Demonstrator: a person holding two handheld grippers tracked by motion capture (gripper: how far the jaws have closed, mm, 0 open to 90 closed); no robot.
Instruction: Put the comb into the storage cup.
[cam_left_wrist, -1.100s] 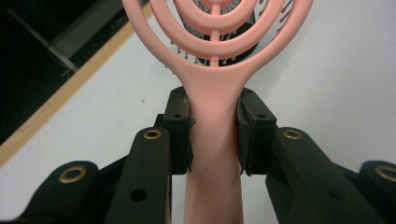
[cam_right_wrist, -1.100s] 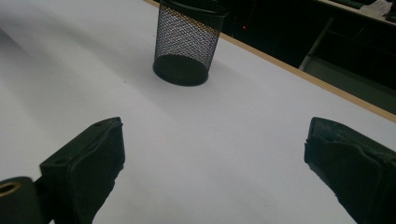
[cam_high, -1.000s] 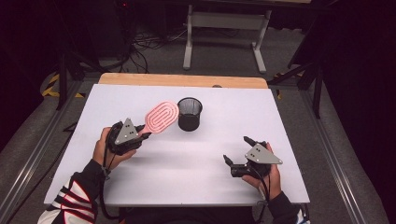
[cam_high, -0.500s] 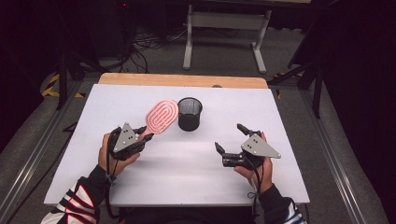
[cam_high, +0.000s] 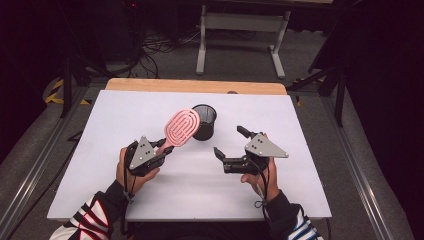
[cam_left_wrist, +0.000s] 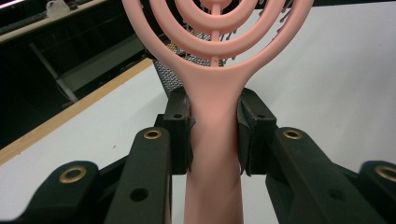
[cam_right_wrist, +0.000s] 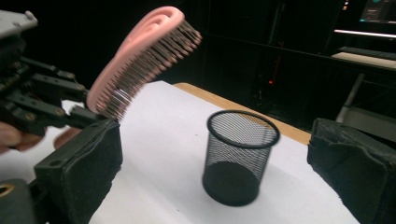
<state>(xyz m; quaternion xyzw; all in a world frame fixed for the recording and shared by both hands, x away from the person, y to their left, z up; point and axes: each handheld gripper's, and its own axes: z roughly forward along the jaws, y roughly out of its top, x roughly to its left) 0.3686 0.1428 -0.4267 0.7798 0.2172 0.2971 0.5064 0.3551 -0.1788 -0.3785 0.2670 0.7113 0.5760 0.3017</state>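
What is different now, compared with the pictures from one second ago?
The right gripper moved up from the table's near right part toward the centre, nearer the black mesh cup, jaws open and empty. The left gripper shifted slightly toward the centre, carrying the pink hairbrush. Nothing was taken or released. The brush stays clamped by its handle; the cup stands where it was.

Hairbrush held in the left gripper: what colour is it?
Pink; the hairbrush shows best in the left gripper view, its handle clamped by the left gripper.
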